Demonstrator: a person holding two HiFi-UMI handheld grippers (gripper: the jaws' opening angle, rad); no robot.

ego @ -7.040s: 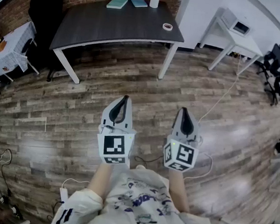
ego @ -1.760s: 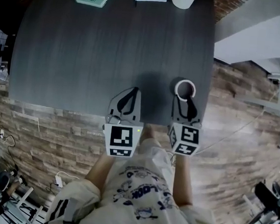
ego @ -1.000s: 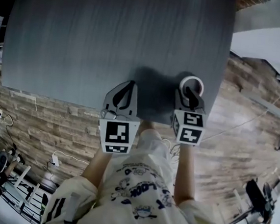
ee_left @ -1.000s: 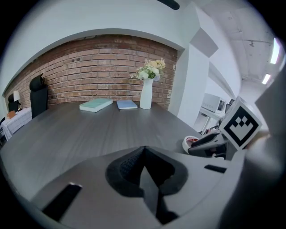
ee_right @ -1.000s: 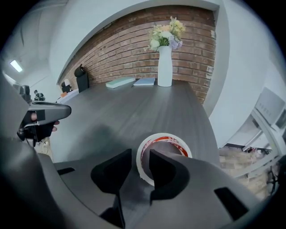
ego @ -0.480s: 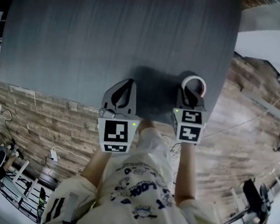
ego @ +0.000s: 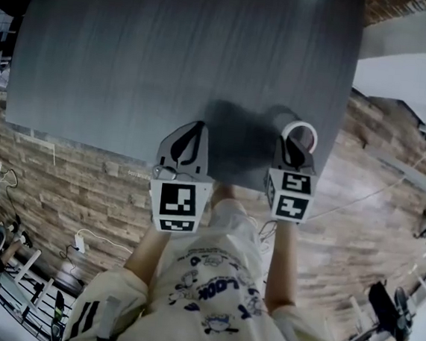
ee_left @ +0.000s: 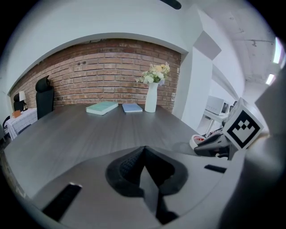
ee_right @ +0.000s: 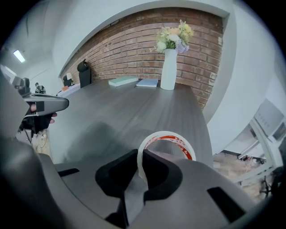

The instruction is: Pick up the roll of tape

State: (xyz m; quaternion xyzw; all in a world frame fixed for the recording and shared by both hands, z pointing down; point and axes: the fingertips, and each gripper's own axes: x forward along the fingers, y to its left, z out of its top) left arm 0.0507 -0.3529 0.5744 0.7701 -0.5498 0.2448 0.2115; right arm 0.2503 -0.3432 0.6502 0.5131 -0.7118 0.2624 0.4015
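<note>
The roll of tape [ego: 304, 131], white with red print, is near the right front corner of the dark grey table [ego: 172, 50]. My right gripper [ego: 293, 147] points down onto it. Its jaws have just been closing, and the pads now pinch the near wall of the tape roll [ee_right: 169, 141] between them, one pad inside the ring and one outside, so the right gripper [ee_right: 139, 155] is shut on it. My left gripper [ego: 190, 146] hovers over the table's front edge to the left, shut and empty, as the left gripper [ee_left: 144, 154] shows in its own view. From there the tape roll [ee_left: 197, 141] is seen at the right.
A white vase of flowers [ee_right: 169, 68] and two flat books [ee_right: 123, 81] stand at the table's far end against a brick wall. The table's right edge runs just past the tape, with wood floor below [ego: 369, 188]. A black chair [ee_left: 43, 86] stands at the far left.
The right gripper's jaws have closed on the tape roll's wall, where a second ago they stood open around it. Both grippers have kept their places.
</note>
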